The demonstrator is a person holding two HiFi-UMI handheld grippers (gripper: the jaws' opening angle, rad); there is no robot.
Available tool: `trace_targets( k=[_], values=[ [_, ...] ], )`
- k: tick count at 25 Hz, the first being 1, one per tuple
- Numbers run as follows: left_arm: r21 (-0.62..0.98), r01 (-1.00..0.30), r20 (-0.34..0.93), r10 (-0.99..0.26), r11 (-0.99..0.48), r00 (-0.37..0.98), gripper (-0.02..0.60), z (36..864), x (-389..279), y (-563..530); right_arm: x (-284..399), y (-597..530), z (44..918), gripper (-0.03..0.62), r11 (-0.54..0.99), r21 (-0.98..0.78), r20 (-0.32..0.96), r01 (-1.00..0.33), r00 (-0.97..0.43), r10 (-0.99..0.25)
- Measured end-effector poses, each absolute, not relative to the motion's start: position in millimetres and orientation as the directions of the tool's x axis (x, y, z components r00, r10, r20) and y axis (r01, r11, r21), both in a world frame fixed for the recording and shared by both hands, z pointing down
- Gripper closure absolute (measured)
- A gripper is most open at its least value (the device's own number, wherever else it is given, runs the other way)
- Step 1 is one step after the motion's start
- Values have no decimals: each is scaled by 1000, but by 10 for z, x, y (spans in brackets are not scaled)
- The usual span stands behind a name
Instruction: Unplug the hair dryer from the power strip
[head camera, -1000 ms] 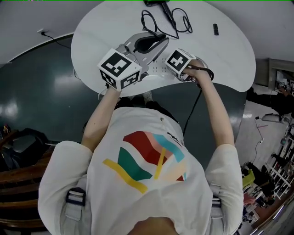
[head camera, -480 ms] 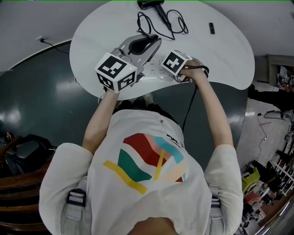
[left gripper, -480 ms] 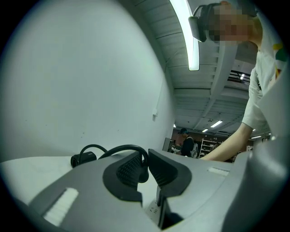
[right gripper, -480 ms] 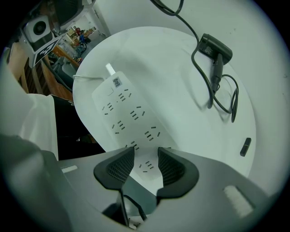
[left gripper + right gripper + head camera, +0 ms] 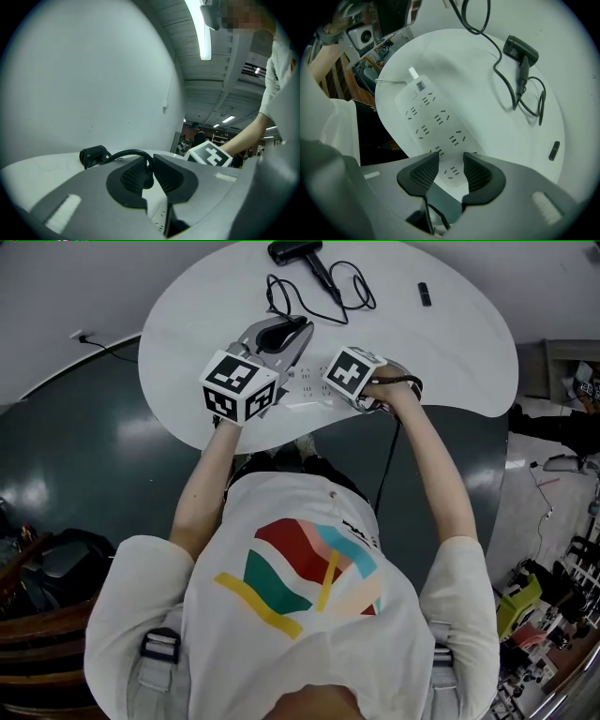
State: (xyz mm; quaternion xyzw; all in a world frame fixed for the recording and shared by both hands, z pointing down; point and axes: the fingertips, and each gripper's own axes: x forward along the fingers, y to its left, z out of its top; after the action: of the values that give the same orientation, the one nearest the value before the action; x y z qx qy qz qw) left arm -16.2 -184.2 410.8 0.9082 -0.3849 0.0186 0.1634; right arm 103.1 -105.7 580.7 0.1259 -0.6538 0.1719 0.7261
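White tabletop (image 5: 206,324) carries the power strip (image 5: 426,117), its length running away from the open right tool (image 5: 450,159) over its end; the left tool (image 5: 151,164) clenches the plug (image 5: 147,180).

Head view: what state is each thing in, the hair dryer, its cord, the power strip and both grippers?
Hair dryer: lying flat, unheld.
Cord: loose loops, near end clamped in the left gripper.
Power strip: every socket in view empty.
Left gripper: shut on the cord.
Right gripper: open, over the power strip.
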Motion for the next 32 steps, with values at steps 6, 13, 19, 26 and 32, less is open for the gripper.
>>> trace_targets(
  k=[6, 13, 19, 26, 32],
  values=[
    [294, -719, 272, -666, -630, 695, 541, 4556, -123, -1835, 1017, -1046, 5812, 413, 904, -38, 994, -425, 78, 78],
    [279, -745, 392, -637, -605, 664, 541, 4989, -145, -1899, 1013, -1059, 5830, 413, 903, -39, 995, -428, 70, 76],
    [246, -742, 470, -593, -623, 654, 541, 5241, -134, -1860, 1008, -1037, 5819, 413, 901, -40, 995, -433, 68, 76],
    [228, -748, 538, -560, -623, 630, 541, 5507, -83, -1776, 1007, -1051, 5817, 413, 901, -40, 995, -431, 66, 75],
    [236, -742, 536, -553, -627, 638, 540, 5538, -52, -1775, 1025, -1053, 5806, 413, 899, -35, 996, -436, 57, 67]
  ],
)
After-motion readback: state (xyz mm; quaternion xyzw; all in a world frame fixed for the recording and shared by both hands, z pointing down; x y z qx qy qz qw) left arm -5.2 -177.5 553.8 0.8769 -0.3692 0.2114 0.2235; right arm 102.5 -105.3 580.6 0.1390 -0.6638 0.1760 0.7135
